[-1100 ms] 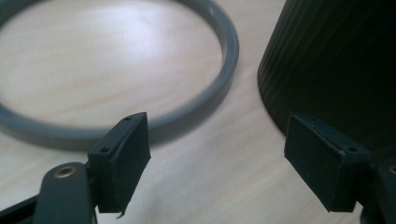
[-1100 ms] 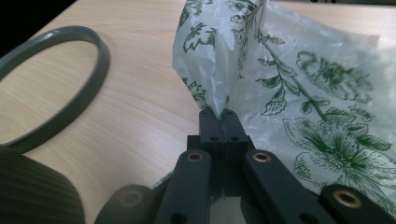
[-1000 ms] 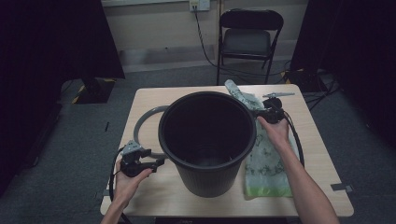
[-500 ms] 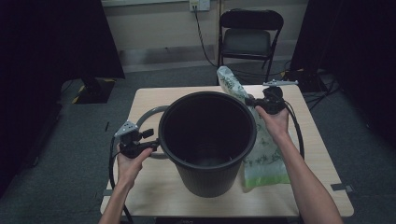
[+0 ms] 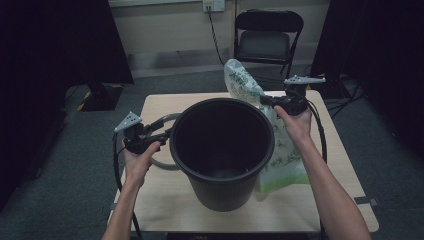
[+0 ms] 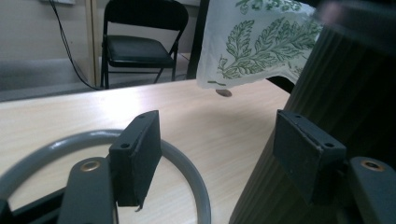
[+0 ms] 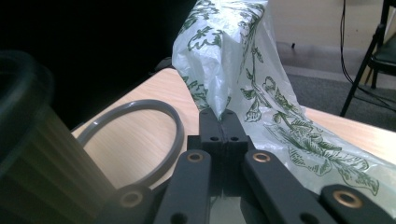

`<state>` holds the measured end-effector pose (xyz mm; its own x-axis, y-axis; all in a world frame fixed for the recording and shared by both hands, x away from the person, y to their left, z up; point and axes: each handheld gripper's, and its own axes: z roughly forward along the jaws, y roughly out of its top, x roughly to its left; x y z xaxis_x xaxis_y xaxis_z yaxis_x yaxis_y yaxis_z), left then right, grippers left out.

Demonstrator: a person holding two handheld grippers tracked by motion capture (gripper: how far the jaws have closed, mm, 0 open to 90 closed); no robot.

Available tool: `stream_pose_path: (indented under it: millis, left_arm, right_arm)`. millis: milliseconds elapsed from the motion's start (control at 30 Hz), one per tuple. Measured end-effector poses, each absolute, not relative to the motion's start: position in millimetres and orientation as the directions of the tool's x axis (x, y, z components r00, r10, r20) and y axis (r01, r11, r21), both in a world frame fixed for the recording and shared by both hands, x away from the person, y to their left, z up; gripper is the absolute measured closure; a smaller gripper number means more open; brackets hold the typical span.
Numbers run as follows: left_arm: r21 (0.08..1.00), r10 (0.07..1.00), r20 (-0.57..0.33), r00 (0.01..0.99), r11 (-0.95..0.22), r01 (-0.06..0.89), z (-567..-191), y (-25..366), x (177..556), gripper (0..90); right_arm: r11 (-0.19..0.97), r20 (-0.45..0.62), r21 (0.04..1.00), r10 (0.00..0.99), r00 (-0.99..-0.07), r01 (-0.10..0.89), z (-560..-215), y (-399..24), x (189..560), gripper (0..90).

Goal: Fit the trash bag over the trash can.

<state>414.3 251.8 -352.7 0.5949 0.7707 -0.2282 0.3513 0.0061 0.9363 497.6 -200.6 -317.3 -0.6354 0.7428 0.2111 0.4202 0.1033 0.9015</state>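
High view, left to right: one left gripper (image 5: 162, 136), one grey ring (image 5: 159, 162), one black bucket (image 5: 222, 150), one leaf-printed plastic bag (image 5: 280, 160), one right gripper (image 5: 264, 100), all at one light wooden surface (image 5: 340, 170); one folding chair (image 5: 267, 37) stands on the floor beyond it

Left hand (image 5: 140, 157): forearm enters from the bottom edge, hand raised off the surface at the bucket's left side, gripper pointing right toward the bucket's rim. In the left gripper view its fingers (image 6: 137, 156) stand wide apart and have just been closing a little; the right-hand one lies against the ribbed wall of the bucket (image 6: 327, 93), the other hangs over the ring (image 6: 187, 163) without touching it, and nothing is clamped

The ring lies flat on the surface, partly behind the bucket. The bucket stands upright at the middle of the surface, mouth up

Right hand (image 5: 295, 122): forearm runs up the right side, hand lifted beside the bucket's far right rim, gripper pointing left. In the right gripper view its fingers (image 7: 224, 128) are pressed fully together on a fold of the bag (image 7: 243, 60); the bag rises to a peak above the grip, and its lower end rests on the surface to the right of the bucket
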Motion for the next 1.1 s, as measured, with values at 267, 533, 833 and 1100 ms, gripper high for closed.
stream_pose_path:
  millis: [267,533,833,1100]
  left_arm:
    - [0.953,0.763,-0.226,0.606,0.043,0.301,-327.4,254.5,414.6,31.6]
    - [0.966,0.749,-0.199,0.632,0.04,0.257,-310.2,246.8,408.6,30.3]
    - [0.973,0.714,-0.186,0.675,0.039,0.226,-286.3,231.7,410.6,28.2]
    - [0.982,0.694,-0.145,0.706,0.011,0.191,-270.2,211.1,412.4,25.5]
  right_arm:
    - [0.084,0.208,0.92,0.724,-0.658,0.383,-299.9,-200.9,490.4,90.0]
    - [0.081,0.188,0.94,0.688,-0.701,0.331,-283.0,-194.1,477.5,90.0]
    - [0.079,0.162,0.958,0.646,-0.746,0.276,-262.2,-187.1,464.8,90.0]
    - [0.068,0.161,0.966,0.593,-0.789,0.248,-251.4,-180.7,451.4,90.0]
